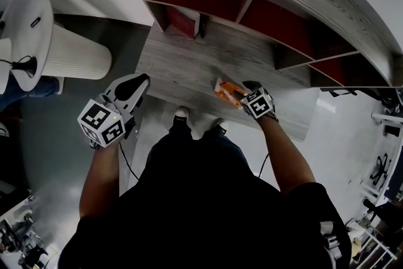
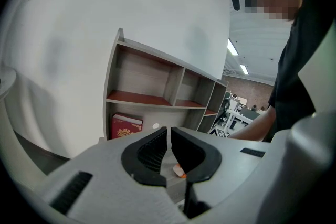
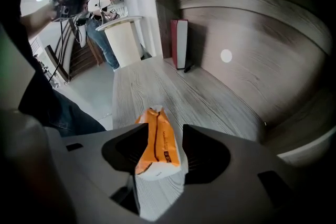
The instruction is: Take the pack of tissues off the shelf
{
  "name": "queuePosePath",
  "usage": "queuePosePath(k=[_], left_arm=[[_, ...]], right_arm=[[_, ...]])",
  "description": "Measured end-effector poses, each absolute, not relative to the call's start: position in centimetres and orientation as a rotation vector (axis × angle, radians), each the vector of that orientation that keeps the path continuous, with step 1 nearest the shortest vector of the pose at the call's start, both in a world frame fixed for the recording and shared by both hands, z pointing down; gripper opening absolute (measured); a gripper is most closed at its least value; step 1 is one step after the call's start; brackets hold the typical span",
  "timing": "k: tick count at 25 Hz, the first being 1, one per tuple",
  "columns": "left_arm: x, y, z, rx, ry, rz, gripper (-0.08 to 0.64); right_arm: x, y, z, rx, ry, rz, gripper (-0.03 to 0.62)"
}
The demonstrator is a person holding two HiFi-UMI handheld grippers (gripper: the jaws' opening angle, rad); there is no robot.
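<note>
Right gripper [image 1: 242, 92] jaws apart, not clamping: the pack of tissues [image 3: 156, 141] lies flat between them on the shelf's wood base board [image 1: 189, 66]. Left gripper [image 2: 168, 136] closed, empty, held off the board's left edge. Red book [image 3: 178, 43] upright at back corner, well apart. White round table [image 1: 63, 50] left of the shelf.

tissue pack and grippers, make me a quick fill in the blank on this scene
1. The tissue pack is white and ____.
2. The right gripper, jaws apart, has ____ between them.
3. The left gripper, jaws together, holds ____.
4. The upright book has a ____ cover.
Missing words: orange; the pack; nothing; red.
</note>
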State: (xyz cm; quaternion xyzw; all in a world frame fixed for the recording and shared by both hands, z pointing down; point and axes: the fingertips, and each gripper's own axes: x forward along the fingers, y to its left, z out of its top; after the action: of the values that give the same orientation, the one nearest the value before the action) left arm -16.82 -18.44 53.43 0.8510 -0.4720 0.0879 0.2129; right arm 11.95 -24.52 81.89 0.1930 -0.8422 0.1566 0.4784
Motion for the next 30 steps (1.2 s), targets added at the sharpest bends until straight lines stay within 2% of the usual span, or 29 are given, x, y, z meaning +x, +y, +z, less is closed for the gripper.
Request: queuePosePath(k=[11, 15, 30], left_arm=[[-15.9, -19.2, 53.0, 2.413, -1.229, 0.244, 0.035], [-15.9, -19.3, 52.9, 2.424, -1.205, 0.240, 0.036], [-15.0, -20.8, 51.1, 2.544, -1.074, 0.239, 0.037]], right_arm=[[12.1, -24.8, 80.6, 0.535, -2.075, 0.449, 0.216], [12.0, -25.0, 79.6, 0.583, -2.102, 0.481, 0.162], [11.7, -26.1, 69.2, 0.904, -2.228, 0.419, 0.081]])
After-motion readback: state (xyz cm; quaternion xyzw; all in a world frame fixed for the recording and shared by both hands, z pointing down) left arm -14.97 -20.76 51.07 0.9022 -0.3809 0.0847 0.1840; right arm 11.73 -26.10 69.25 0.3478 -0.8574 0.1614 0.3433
